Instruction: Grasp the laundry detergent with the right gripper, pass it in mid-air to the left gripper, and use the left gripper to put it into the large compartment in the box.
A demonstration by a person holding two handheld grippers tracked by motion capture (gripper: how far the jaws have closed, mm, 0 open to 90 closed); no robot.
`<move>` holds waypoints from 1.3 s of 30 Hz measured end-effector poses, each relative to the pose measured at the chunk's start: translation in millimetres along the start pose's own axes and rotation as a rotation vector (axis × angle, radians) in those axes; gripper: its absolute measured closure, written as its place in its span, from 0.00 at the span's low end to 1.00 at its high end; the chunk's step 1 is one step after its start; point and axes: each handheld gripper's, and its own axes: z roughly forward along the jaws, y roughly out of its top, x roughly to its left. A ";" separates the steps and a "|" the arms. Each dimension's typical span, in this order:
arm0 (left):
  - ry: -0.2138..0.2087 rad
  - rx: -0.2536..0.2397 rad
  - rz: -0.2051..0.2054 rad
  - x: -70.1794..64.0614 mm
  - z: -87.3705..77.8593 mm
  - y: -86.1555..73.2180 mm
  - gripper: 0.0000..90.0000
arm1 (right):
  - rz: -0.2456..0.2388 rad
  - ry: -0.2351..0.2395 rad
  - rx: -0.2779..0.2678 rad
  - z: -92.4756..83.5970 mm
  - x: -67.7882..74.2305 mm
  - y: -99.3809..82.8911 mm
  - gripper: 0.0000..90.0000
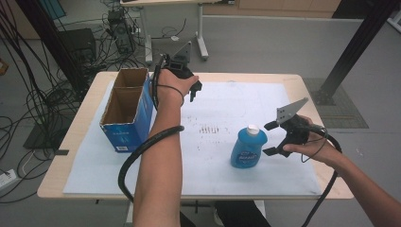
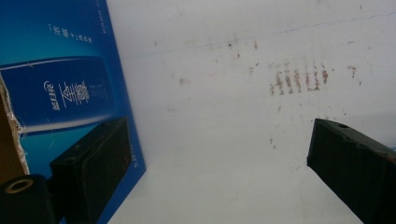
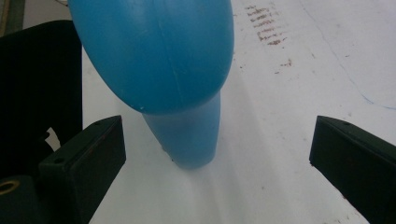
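On the white sheet (image 1: 265,101) covering the table stands one blue bottle (image 1: 248,147) with a white cap, upright, toward the right front. The right gripper (image 1: 270,138) is just beside the bottle on its right, jaws spread wide and not touching it. In the right gripper view the bottle (image 3: 159,56) looms close between the two black jaws, nearer the left one, its body bulging overhead and its shadowed lower part meeting the sheet; the cap and label seen from above are hidden here. One open cardboard box (image 1: 126,109) with blue sides sits at the left, split into two compartments. The left gripper (image 1: 194,90) hovers near the box's far right corner, jaws apart and holding nothing. The left gripper view shows what the high view cannot: white lettering and a printed bottle picture on the box (image 2: 60,88) wall, beside brown smudges (image 2: 299,77) on the sheet.
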 end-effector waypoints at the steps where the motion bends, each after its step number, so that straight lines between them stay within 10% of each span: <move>1: 0.001 -0.001 -0.002 0.3 -0.3 -0.2 0.08 | 0.001 0.001 -0.004 1.2 0.1 -0.6 0.04; 39: -0.002 0.000 0.006 -3.8 0.1 -1.5 0.08 | 0.021 0.022 -0.194 40.3 2.7 -13.3 0.02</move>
